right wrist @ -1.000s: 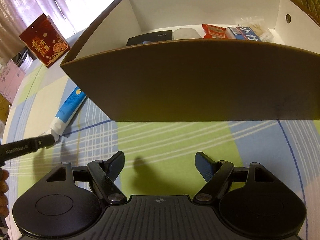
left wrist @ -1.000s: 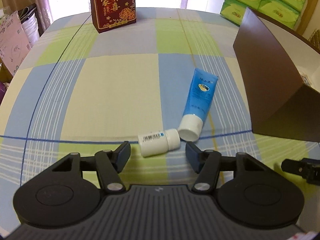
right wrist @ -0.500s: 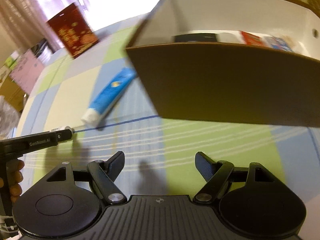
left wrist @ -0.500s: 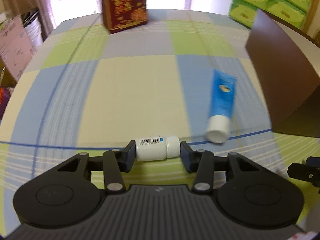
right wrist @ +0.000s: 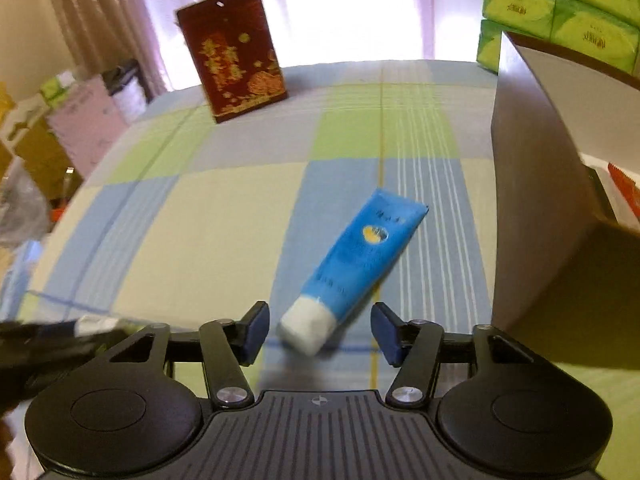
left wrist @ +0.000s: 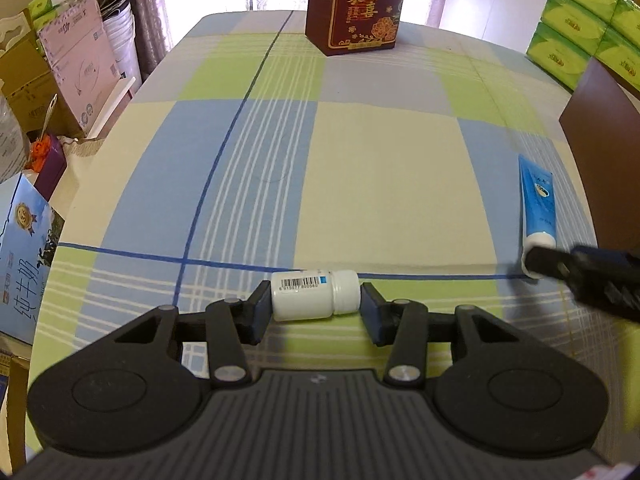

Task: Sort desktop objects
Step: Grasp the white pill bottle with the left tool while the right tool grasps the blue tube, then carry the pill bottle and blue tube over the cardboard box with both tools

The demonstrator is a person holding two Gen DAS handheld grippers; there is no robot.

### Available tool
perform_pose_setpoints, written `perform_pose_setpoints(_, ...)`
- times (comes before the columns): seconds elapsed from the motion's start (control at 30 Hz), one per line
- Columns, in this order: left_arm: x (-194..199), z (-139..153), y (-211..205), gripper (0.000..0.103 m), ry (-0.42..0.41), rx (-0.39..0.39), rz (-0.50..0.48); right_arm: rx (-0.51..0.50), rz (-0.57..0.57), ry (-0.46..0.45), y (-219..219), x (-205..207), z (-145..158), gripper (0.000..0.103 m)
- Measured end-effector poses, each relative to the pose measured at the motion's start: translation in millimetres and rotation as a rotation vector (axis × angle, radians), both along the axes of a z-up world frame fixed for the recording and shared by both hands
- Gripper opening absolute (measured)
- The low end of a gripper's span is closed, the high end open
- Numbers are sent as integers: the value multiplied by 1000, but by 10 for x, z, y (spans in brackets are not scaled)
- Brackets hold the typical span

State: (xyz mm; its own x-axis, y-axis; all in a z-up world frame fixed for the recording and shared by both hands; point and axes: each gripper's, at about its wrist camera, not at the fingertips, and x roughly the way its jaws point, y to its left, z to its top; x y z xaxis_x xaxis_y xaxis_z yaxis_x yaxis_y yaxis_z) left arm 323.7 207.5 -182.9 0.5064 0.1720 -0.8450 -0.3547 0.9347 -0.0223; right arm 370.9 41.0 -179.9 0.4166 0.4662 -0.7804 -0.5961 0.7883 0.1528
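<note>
While clamped end to end between the pads of the left gripper [left wrist: 316, 307], white pill bottle [left wrist: 315, 295] lies crosswise, base against the left pad, cap against the right, checked tablecloth [left wrist: 360, 184] beneath. Whether lifted or resting cannot be told. Out past the right jaw: blue tube [left wrist: 538, 210], cap nearest, with the dark tip of the other tool across it. Straight ahead, well beyond the jaws: red gift box [left wrist: 358, 4]. Best kept level and squeezed evenly, since a round cap held end-on can pivot out.

Seen from the right wrist, right gripper [right wrist: 320, 332] spread wide, nothing held. Blue tube [right wrist: 356, 268] sits just ahead of the gap, white cap nearest, body slanting away toward the right jaw. Right of that jaw: brown storage box [right wrist: 532, 208], likely the destination. Worth turning the wrist to square the pads across the tube, then advancing and closing on the firm shoulder near the cap rather than the soft body.
</note>
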Motion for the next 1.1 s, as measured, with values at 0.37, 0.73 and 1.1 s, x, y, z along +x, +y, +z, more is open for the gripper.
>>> perform_pose_setpoints(0.37,-35,-3,-103,41,3,-20,-63,-74,207,6,-277,-110,-62,27)
perform_pose_setpoints(0.73,-267,-1,-531,41,29,-54,-226,-160,231,87,-1419,-517,30,27)
perform_pose_setpoints(1.1,-331,-4,-1030,41,45,-81,-333,-163,213,-12,-1307,-553,-7,50)
